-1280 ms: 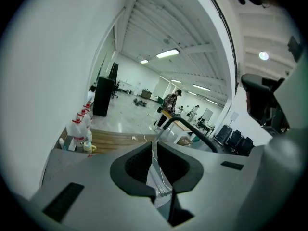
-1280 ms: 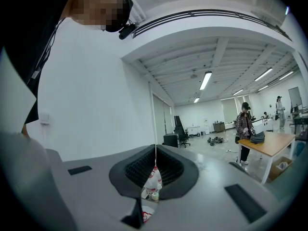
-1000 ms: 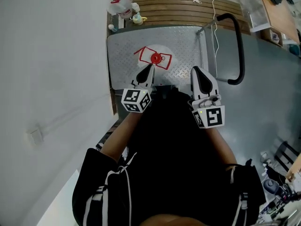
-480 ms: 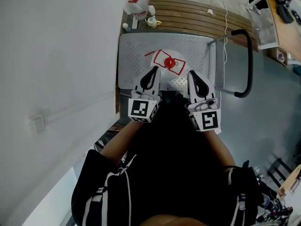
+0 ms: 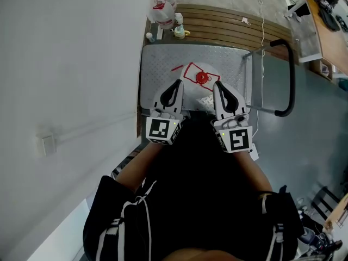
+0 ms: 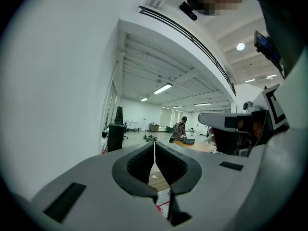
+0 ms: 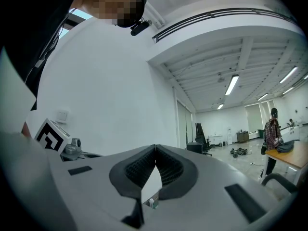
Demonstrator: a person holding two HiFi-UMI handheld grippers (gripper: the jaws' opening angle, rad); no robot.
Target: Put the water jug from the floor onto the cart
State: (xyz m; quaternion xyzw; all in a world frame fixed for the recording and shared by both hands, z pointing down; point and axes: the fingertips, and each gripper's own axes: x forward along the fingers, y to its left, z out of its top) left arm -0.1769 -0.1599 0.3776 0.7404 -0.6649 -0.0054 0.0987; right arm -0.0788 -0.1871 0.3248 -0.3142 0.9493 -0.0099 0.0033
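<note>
From above in the head view, the clear water jug (image 5: 202,78) with a red cap and red label stands on the cart's metal deck (image 5: 163,69). My left gripper (image 5: 178,83) and right gripper (image 5: 215,85) hang side by side just short of the jug, apart from it. Both are shut with nothing between the jaws. In the left gripper view the left gripper (image 6: 154,144) has its pads meeting and points level across the room. The right gripper (image 7: 155,148) looks the same in the right gripper view.
The cart's black push handle (image 5: 289,75) rises at the right. A white wall (image 5: 65,64) runs along the left of the cart. More jugs (image 5: 163,4) and small bottles (image 5: 179,31) stand by a wooden slatted platform (image 5: 228,18) beyond the cart.
Both grippers have risen and drawn closer together, staying shut. The jug stays on the cart deck.
</note>
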